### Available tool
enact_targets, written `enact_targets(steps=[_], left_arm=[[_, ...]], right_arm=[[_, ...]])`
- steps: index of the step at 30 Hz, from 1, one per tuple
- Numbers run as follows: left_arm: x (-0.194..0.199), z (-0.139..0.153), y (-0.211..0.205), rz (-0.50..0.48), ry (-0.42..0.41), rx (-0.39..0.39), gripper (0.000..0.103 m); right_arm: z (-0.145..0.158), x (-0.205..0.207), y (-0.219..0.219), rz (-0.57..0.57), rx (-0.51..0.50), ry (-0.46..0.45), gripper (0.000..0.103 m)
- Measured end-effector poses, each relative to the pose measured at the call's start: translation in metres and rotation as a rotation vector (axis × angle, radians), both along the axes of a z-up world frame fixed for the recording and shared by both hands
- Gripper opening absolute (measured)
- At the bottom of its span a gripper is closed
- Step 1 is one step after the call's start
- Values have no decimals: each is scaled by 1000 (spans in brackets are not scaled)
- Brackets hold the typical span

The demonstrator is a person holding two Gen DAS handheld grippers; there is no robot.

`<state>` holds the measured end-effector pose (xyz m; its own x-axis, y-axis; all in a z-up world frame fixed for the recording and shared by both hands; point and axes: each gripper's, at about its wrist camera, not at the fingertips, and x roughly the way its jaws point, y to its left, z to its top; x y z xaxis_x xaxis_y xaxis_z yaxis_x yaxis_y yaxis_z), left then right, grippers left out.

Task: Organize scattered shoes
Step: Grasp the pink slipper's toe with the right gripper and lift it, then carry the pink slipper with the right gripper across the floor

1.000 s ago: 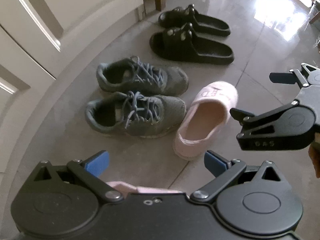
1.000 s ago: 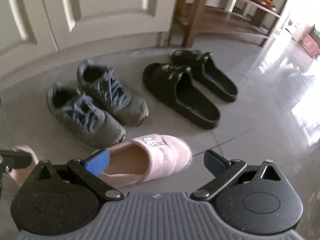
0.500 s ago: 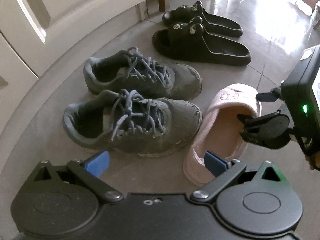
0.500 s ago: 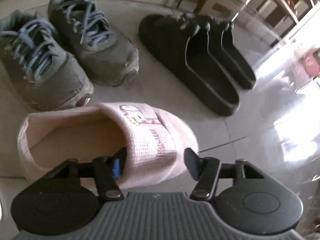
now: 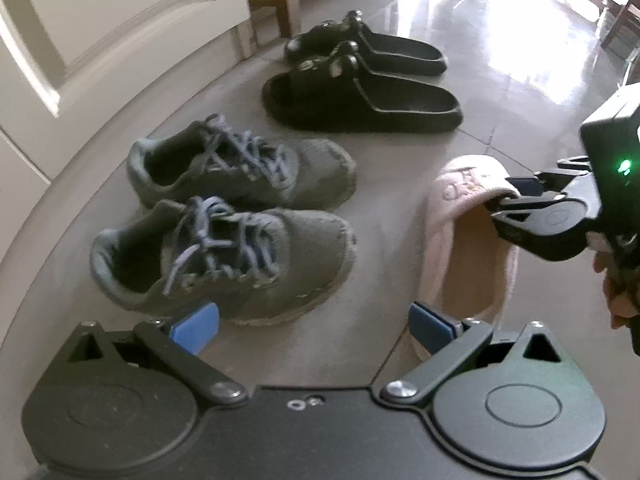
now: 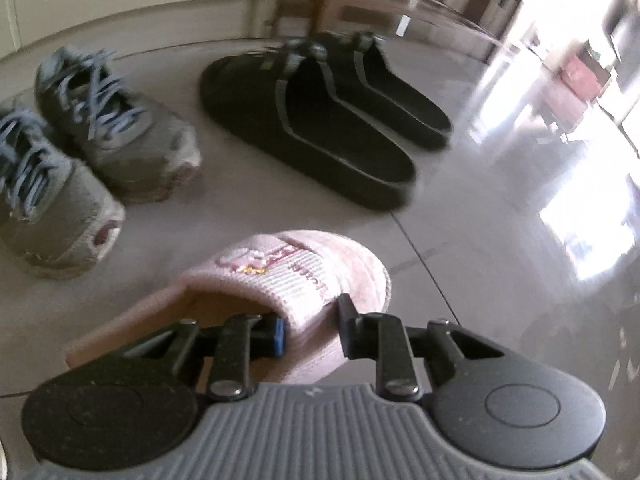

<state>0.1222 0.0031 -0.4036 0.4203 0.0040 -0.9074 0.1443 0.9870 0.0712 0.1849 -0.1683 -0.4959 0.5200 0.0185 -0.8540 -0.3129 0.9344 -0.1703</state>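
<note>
You are at the grasping step on the pink slipper (image 6: 288, 280), which lies on the floor (image 6: 500, 260) at about 3 o'clock of the grey sneakers (image 5: 224, 216) in the left wrist view. Your right gripper (image 6: 310, 330) is closing on the slipper's upper band, one finger inside the opening, the other outside, the fabric between them. Your left gripper (image 5: 316, 326) hangs spread and empty near the slipper's heel. The black slides (image 5: 360, 80) sit paired at 12 o'clock. Next, I judge, finish the pinch, then lift and set the slipper parallel to the sneakers.
</note>
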Motion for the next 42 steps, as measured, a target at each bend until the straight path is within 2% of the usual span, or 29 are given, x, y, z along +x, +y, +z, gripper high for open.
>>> enact_targets(steps=[10,16,20,22,24,26,28,30,32,34,36,38,40,42], left_arm=[[-7,2,-28,-71,-24,4,102],[-12,1,-36,-95,-25,21,102],[-14,0,-38,-104,-22,24,102],[-15,1,-39,-107,-24,26,102],[-16,2,-39,-108,-25,27,102],[-16,2,-39,-109,-26,28,102],[-15,1,-38,-106,-23,29,102],[-14,0,-38,-104,-18,27,102],[-11,-2,-39,-105,-11,30,102],[-9,-4,-41,-106,-6,36,102],[-7,-5,-42,-106,-1,35,102],[-7,-7,-43,-107,4,24,102],[-7,-8,-43,-107,6,17,102],[-7,-9,-42,-106,9,7,102]], right_arm=[[6,-26,-63,59,-114,-65,27],[4,-48,-84,206,-160,-75,27],[3,-48,-98,235,-181,-50,29],[-2,-44,-105,225,-228,-2,42],[0,-47,-107,198,-246,-6,79],[15,-56,-106,143,-252,-50,82],[32,-65,-105,97,-193,-54,82],[50,-73,-105,15,-61,-23,82],[66,-77,-110,-131,140,31,82],[69,-75,-108,-224,211,60,82],[65,-68,-102,-287,278,116,82],[49,-55,-96,-339,379,218,81],[33,-46,-97,-431,428,275,81],[25,-42,-100,-510,434,282,81]])
